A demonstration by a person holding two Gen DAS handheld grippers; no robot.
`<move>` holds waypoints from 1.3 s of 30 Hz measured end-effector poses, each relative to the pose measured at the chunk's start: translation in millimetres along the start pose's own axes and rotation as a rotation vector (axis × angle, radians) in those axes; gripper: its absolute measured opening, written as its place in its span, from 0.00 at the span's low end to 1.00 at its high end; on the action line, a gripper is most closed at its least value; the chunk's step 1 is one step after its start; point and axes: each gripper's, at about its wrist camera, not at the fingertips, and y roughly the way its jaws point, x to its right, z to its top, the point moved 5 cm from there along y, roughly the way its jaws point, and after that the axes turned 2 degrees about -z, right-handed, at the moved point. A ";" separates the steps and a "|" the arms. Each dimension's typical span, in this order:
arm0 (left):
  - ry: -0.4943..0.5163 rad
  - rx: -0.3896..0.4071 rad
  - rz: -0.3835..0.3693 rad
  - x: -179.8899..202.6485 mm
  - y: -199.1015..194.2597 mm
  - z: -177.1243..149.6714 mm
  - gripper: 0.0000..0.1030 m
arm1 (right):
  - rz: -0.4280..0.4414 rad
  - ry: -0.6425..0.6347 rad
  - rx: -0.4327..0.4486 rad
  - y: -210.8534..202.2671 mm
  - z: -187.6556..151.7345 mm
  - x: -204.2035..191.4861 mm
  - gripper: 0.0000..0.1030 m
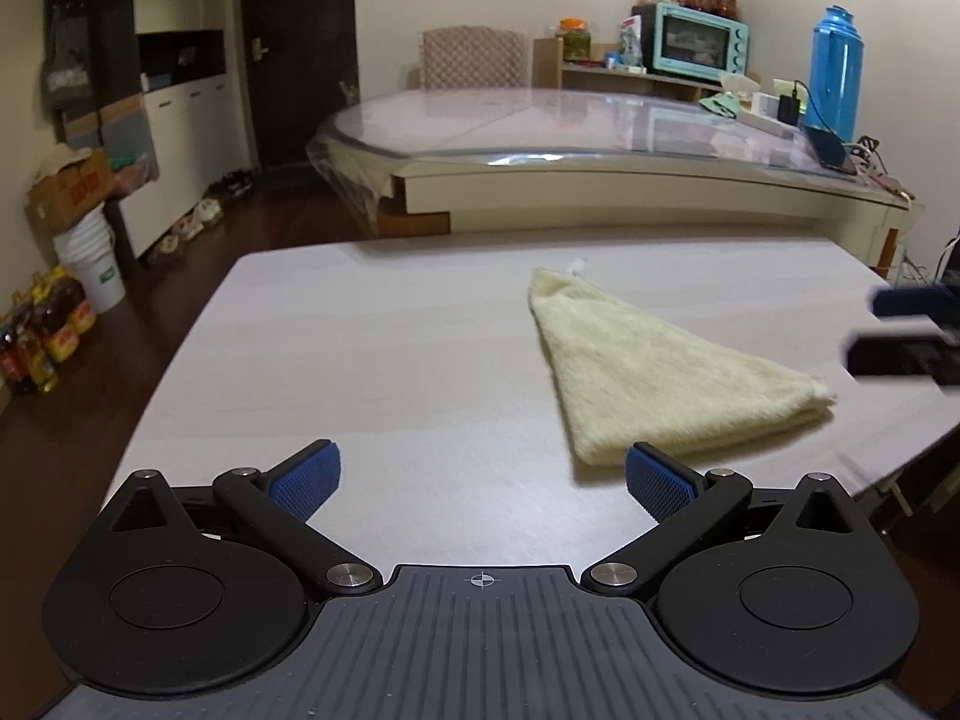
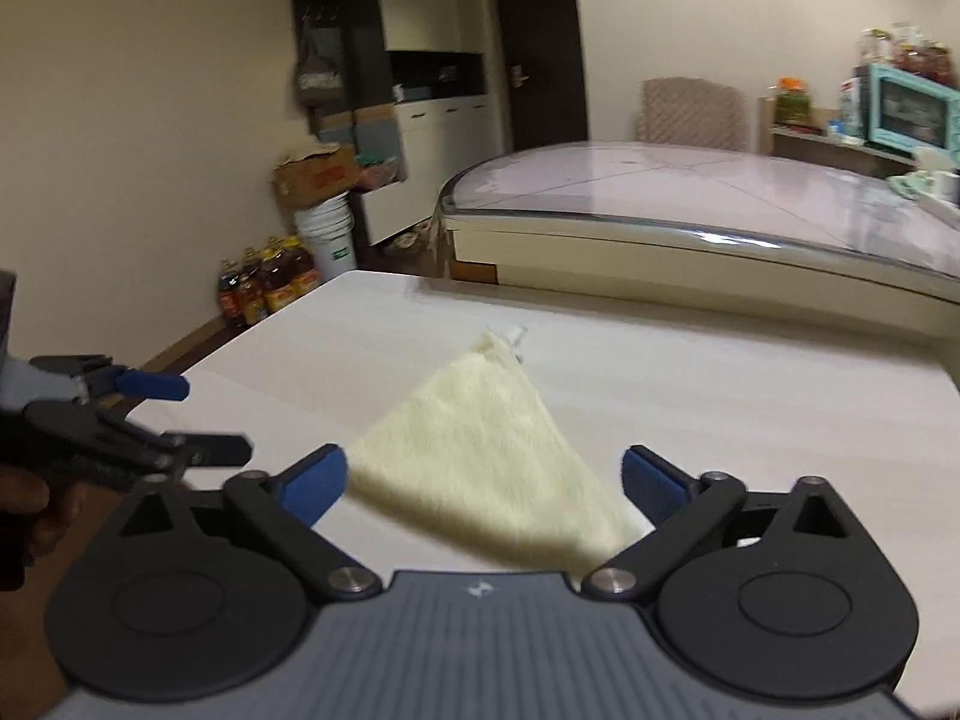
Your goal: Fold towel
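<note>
A pale yellow towel (image 1: 654, 372) lies folded into a triangle on the white table (image 1: 372, 348), its point with a small white loop toward the far edge. My left gripper (image 1: 480, 477) is open and empty, above the table just left of the towel's near corner. My right gripper (image 2: 483, 483) is open and empty, hovering over the towel's (image 2: 480, 450) near edge. The right gripper's fingers show at the right edge of the left wrist view (image 1: 912, 327). The left gripper shows at the left of the right wrist view (image 2: 174, 414).
Beyond the white table (image 2: 750, 384) stands a larger table with a clear cover (image 1: 570, 120), holding a teal oven (image 1: 699, 39) and a blue thermos (image 1: 837, 72). Bottles (image 1: 45, 330), a bucket and boxes stand on the floor at the left.
</note>
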 end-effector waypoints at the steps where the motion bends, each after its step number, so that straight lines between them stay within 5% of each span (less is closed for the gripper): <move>1: 0.000 0.003 -0.003 -2.2 3.1 1.9 1.00 | 0.014 -0.011 -0.016 11.6 6.9 3.7 0.73; 5: 0.011 0.018 -0.030 -6.9 13.9 9.0 1.00 | 0.049 -0.032 -0.107 56.8 22.0 23.3 0.49; 10: 0.040 0.041 -0.068 -7.0 18.9 14.6 1.00 | 0.048 0.013 -0.166 56.3 0.5 46.3 0.37; 19: 0.100 0.032 -0.107 12.1 38.8 21.4 1.00 | -0.015 0.016 -0.194 31.3 -39.1 47.2 0.40; 27: 0.132 0.022 -0.102 15.2 39.1 18.4 1.00 | 0.000 0.061 -0.204 40.9 -38.3 54.7 0.40; 30: 0.134 0.022 -0.104 15.1 39.3 17.2 1.00 | 0.030 0.077 -0.211 40.7 -39.1 54.7 0.19; 32: 0.137 0.023 -0.107 15.5 39.3 16.5 1.00 | 0.030 0.078 -0.204 38.7 -39.7 52.5 0.13; 39: 0.176 0.057 -0.178 14.2 28.8 20.3 1.00 | -0.044 -0.128 -0.068 19.3 -11.9 18.2 0.12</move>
